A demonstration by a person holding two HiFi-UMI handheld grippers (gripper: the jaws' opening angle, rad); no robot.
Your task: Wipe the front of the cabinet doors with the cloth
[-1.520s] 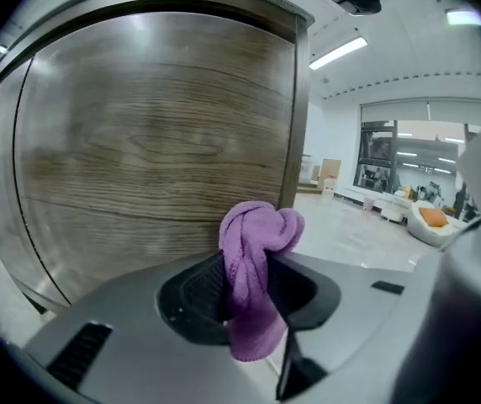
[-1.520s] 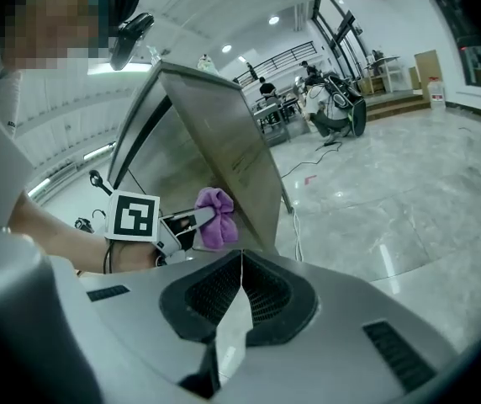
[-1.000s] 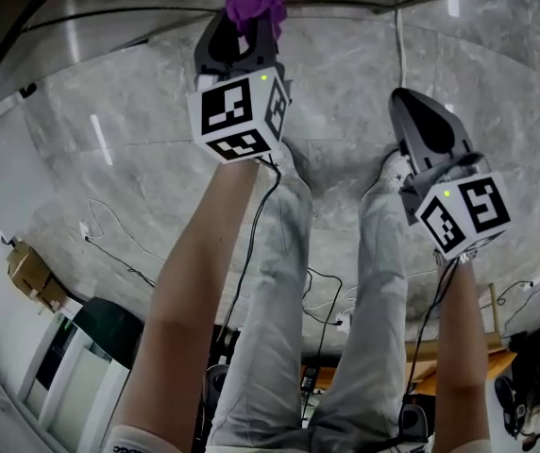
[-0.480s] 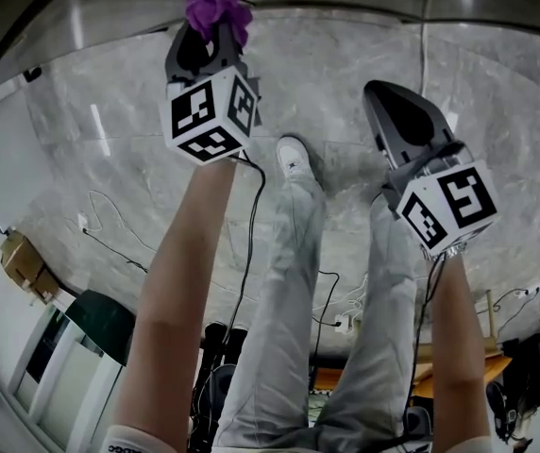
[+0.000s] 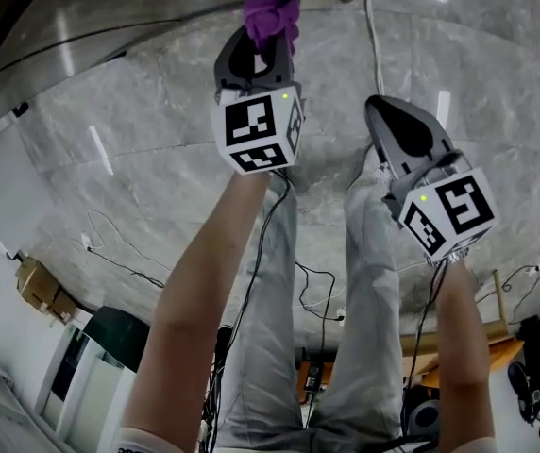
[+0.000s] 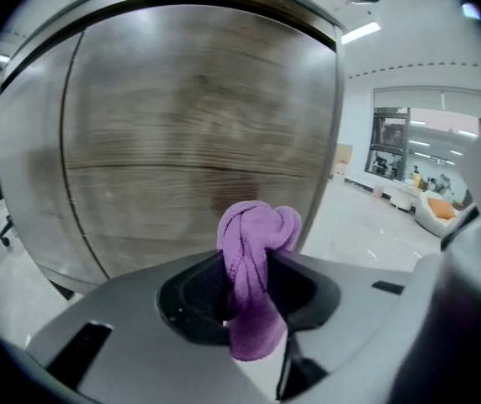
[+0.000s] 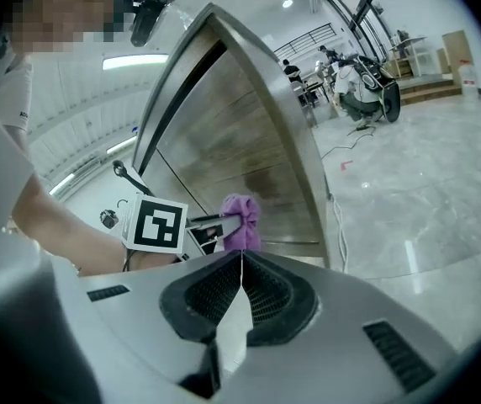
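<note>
Head view: the left gripper (image 5: 262, 45) reaches out toward the cabinet door (image 5: 157, 3). The purple cloth (image 5: 272, 15) is bunched at its tip, right by the door's lower edge. Touching? Can't tell from here. The right gripper (image 5: 388, 121) hangs alongside, near but apart.

Left gripper view: the 2 jaws pinch the cloth mid-length, and a twisted wad pokes out ahead with the wood-grain door close in front.

Right gripper view: the 2 jaws are pressed together on nothing, with the cloth visible beyond.

That cloth looks soft, light and floppy. I'd say grip it low, leaving a fat pad forward, so it flattens against the door without slipping free.
</note>
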